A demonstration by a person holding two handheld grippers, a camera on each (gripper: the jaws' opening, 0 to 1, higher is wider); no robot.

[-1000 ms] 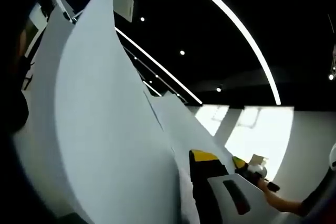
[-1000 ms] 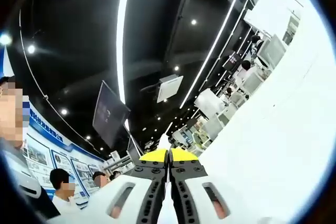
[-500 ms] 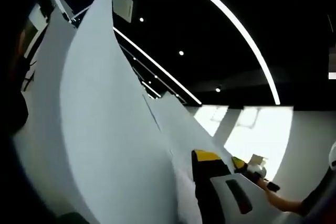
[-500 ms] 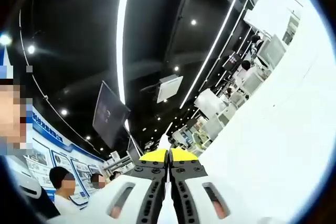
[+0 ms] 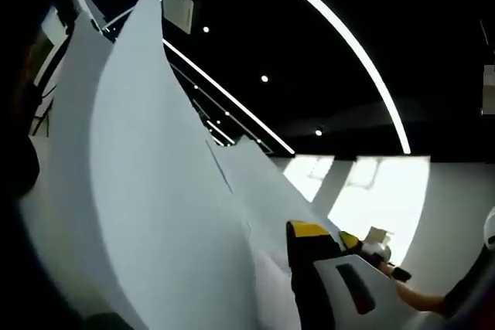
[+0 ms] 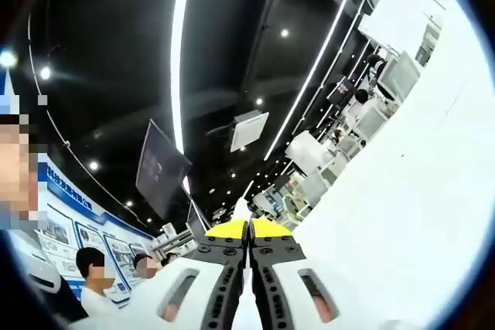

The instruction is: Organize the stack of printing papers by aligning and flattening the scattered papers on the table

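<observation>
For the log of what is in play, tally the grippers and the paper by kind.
Grippers: 2, the left gripper and the right gripper
Paper stack: 1, white sheets held up on edge; the number of sheets cannot be told
Total: 3

Up top in the left gripper view there's a dark ceiling (image 5: 363,5), cut by a long curved light strip (image 5: 363,52) and dotted with small spotlights (image 5: 264,79). Low on the right, a bright window area (image 5: 379,195) glows beside a pale wall (image 5: 456,206). In the right gripper view, the same black ceiling (image 6: 100,28) carries straight light strips (image 6: 182,44), a hanging dark screen (image 6: 158,168) and a white panel (image 6: 249,129). Blue-and-white display boards (image 6: 66,226) line the lower left, and people (image 6: 93,272) stand before them.
</observation>
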